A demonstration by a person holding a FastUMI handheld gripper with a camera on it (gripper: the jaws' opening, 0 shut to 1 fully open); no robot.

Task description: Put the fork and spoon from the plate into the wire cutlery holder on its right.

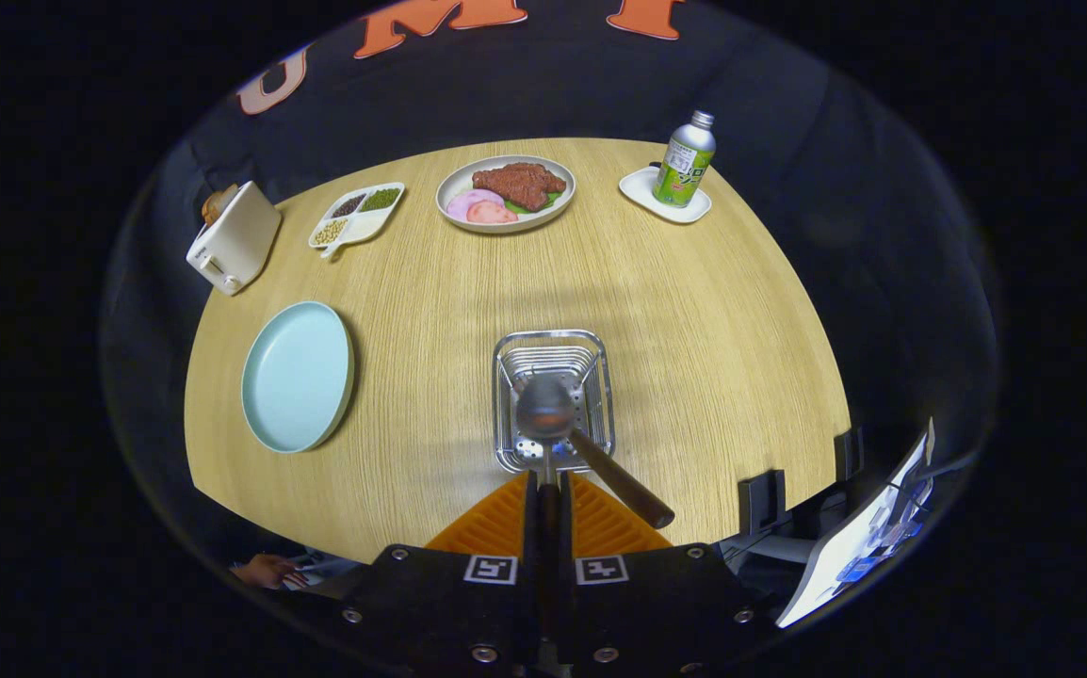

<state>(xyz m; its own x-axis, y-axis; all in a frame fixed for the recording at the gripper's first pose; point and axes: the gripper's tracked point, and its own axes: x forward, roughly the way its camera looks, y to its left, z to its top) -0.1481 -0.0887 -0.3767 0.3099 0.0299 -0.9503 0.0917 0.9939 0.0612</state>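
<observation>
Gripper view
- Tongs: the tongs (548, 478) are drawn narrow, with only a slit between the fingers. A thin metal stem runs into that slit, so they appear to be pinching the spoon (544, 410) by its neck or handle.
- Spoon: its bowl sits just ahead of the fingertips, hanging over the open top of the wire cutlery holder (600, 377).
- Holder: it stands on the table (694, 311) directly ahead of the fingers, and the tongs hover close above its near rim.
- Wooden handle: a brown handle (624, 485) slants out of the holder's near side, back past the right finger. This is likely the fork, already dropped in.
- Plate: the pale blue plate (299, 377) lies well to the left of the tongs and has no cutlery on it.
- Step in hand: by my reading, the second and last utensil is poised over the holder, ready to be dropped in.
- Next move: tip the spoon down into the basket clear of the brown handle, then spread the fingers to let it go.
- Hard to tell: the fork's tines are hidden inside the wire. The fingers cover the spoon's own handle, so the exact grip point is unclear. I cannot fully rule out that the brown handle belongs to the spoon.
- Beyond the fingers: a bottle (685, 160), a plate of food (506, 193) and a toaster (233, 235) stand far off, and are no part of the task.
</observation>
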